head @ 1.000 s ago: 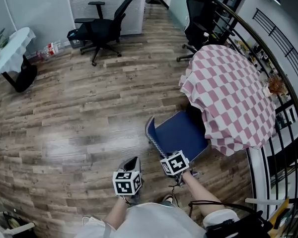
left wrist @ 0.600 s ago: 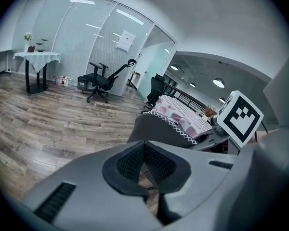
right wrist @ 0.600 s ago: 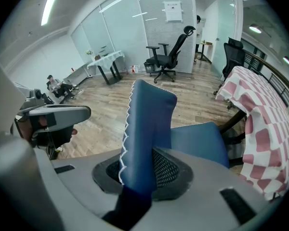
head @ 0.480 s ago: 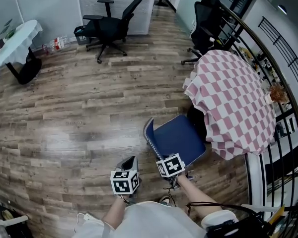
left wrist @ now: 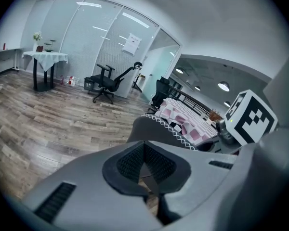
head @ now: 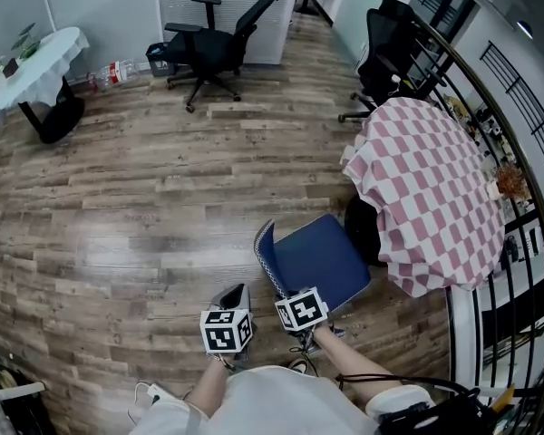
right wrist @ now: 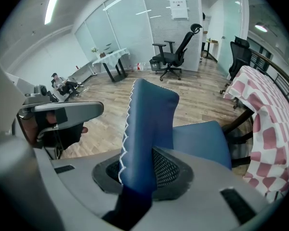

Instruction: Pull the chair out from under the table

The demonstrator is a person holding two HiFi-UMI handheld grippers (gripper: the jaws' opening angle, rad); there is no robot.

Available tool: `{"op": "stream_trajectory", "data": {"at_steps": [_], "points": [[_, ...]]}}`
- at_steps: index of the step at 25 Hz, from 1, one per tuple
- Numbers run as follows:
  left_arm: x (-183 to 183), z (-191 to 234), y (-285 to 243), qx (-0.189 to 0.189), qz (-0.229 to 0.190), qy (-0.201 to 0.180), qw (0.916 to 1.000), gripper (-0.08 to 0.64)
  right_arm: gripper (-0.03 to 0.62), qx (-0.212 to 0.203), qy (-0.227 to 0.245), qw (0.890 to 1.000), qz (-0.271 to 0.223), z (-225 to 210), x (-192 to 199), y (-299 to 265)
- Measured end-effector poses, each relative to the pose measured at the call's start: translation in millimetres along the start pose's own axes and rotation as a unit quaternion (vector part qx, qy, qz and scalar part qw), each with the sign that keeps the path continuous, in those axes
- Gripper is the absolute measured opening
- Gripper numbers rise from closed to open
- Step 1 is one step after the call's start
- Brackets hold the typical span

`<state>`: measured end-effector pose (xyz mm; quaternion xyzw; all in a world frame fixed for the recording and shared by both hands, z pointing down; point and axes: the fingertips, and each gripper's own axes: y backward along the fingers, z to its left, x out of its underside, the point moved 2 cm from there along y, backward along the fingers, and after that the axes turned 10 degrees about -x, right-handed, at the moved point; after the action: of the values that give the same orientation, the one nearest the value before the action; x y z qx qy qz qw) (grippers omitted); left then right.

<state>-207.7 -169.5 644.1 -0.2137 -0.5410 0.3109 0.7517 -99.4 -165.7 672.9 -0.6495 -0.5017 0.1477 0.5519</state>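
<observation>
While my right gripper [right wrist: 143, 174] clamps the backrest of the blue padded chair [head: 319, 259] beside the pink-checked cloth-covered table [head: 426, 193], my left gripper [left wrist: 145, 166] sits closed, empty.

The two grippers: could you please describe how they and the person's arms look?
The left gripper and right gripper have grey bodies, dark mesh-textured pads and a white cube with black square markers. The person wears a light top, forearms bare. A black cable trails by the right arm.
</observation>
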Motion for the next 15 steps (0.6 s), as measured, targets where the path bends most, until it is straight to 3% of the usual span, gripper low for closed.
{"op": "stream_trajectory", "data": {"at_steps": [15], "points": [[11.3,11.7,8.8,-0.026,0.000,0.022,0.9994,0.003,0.115,-0.017,0.014,1.000,0.008,25.3,4.5,-9.4]]}}
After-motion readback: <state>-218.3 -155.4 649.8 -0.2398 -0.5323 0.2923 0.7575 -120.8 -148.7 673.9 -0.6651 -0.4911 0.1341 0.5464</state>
